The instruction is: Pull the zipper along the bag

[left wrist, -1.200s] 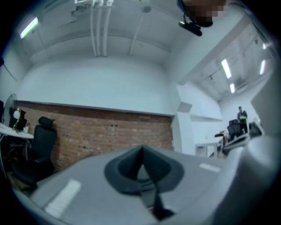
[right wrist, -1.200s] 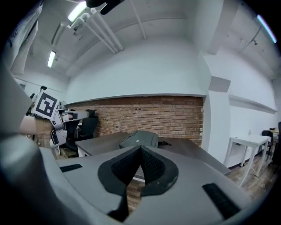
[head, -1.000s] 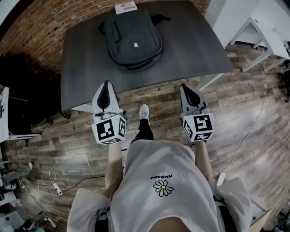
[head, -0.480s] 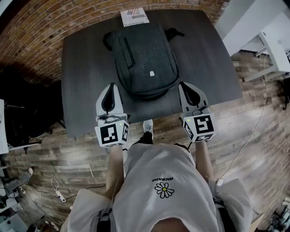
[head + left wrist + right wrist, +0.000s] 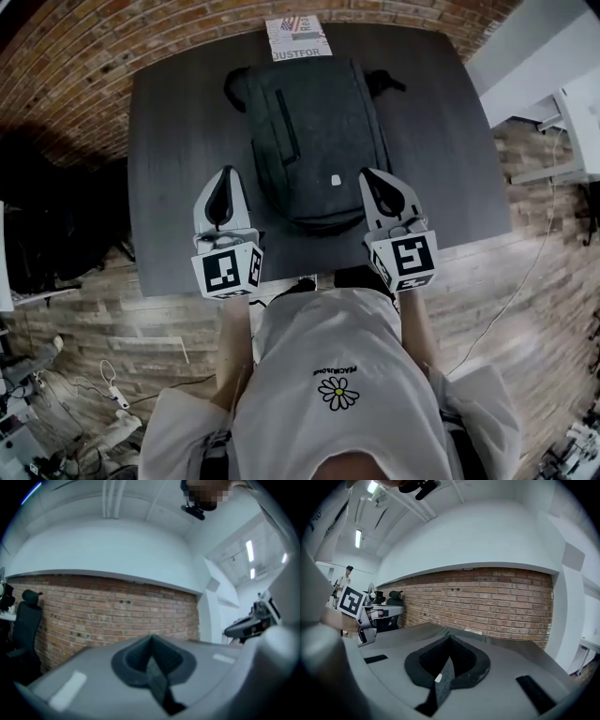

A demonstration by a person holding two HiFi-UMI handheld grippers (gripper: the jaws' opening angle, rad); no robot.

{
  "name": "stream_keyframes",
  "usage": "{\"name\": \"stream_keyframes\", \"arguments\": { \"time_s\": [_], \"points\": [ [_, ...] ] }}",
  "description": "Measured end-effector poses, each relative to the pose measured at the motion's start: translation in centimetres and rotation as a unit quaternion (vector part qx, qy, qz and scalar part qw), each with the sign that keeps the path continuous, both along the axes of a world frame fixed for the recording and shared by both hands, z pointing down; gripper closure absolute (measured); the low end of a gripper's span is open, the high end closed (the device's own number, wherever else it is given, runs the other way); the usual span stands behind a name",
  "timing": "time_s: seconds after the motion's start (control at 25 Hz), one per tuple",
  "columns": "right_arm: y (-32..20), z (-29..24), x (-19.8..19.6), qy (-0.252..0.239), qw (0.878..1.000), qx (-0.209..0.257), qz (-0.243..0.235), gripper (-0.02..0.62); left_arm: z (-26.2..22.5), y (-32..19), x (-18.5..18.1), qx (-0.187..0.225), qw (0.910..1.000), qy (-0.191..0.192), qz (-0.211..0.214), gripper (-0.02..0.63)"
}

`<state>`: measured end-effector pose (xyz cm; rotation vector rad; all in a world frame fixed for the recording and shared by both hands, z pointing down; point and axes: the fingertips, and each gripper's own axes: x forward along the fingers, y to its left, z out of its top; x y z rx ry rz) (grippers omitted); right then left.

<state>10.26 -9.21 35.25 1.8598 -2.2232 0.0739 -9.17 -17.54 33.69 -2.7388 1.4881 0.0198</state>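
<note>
Your left hand-held gripper (image 5: pixel 223 176) hangs over the dark counter (image 5: pixel 169 122), just beside the near left corner of the bag (image 5: pixel 314 131). Its jaws are pressed together with nothing between them. In the left gripper view they point at a brick wall (image 5: pixel 117 616), with a black chair (image 5: pixel 26 620) off to the left.

The bag lies flat in the middle of the counter, between your two tools. It is dark grey. A long dark zip (image 5: pixel 286 127) runs down its left part. A small light tag (image 5: pixel 335 180) sits near the end closest to you. The zip's puller is too small to make out. A card (image 5: pixel 298 37) with print lies at the far edge of the counter, right by the top of the bag.

Your right hand-held gripper (image 5: pixel 372 178) shows over the bag's near right edge. You cannot tell from here if it touches the bag. Its jaws are together too, and they hold nothing. In the right gripper view they face the same brick wall. A wood floor (image 5: pixel 525 309) lies to the right of the counter.
</note>
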Motion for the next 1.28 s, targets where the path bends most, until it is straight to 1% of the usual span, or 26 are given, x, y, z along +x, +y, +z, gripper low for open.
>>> {"name": "stream_keyframes", "arguments": {
  "time_s": [0.16, 0.28, 0.6, 0.72, 0.8, 0.92, 1.0, 1.04, 1.16, 1.28],
  "points": [
    [-2.0, -0.1, 0.6, -0.004, 1.000, 0.008, -0.014, 0.594, -0.2, -0.7, 0.3, 0.014, 0.9994, -0.021, -0.024, 0.606],
    [-3.2, 0.0, 0.9, -0.008, 1.000, 0.009, -0.019, 0.594, 0.2, -0.7, 0.0, 0.011, 0.9986, -0.032, -0.041, 0.606],
    [-4.5, 0.4, 1.4, -0.017, 0.999, 0.003, -0.038, 0.594, 0.4, -1.8, 0.1, 0.004, 0.9978, -0.023, -0.062, 0.605],
    [-4.9, 0.9, 1.2, -0.016, 0.999, -0.004, -0.049, 0.594, 1.0, -1.8, 0.2, -0.003, 0.9976, -0.028, -0.063, 0.604],
    [-6.0, 1.1, 0.9, -0.008, 0.998, -0.012, -0.065, 0.594, 1.7, -2.1, 0.3, -0.009, 0.9977, -0.034, -0.059, 0.604],
    [-8.7, 2.7, 0.4, 0.008, 0.995, -0.039, -0.092, 0.594, 3.1, -3.4, 0.5, -0.021, 0.9980, -0.043, -0.042, 0.603],
    [-10.2, 4.8, 0.2, 0.023, 0.992, -0.072, -0.105, 0.594, 4.4, -4.6, 0.6, -0.034, 0.9976, -0.057, -0.021, 0.560],
    [-10.8, 5.7, 0.2, 0.030, 0.989, -0.090, -0.110, 0.594, 5.1, -5.3, 0.6, -0.041, 0.9969, -0.066, -0.011, 0.556],
    [-12.3, 8.1, 0.3, 0.048, 0.983, -0.135, -0.113, 0.594, 7.3, -7.5, 0.3, -0.055, 0.9936, -0.099, 0.010, 0.558],
    [-12.8, 9.6, 0.1, 0.060, 0.979, -0.159, -0.113, 0.594, 9.9, -9.3, -0.2, -0.074, 0.9885, -0.128, 0.029, 0.558]
  ]
}}
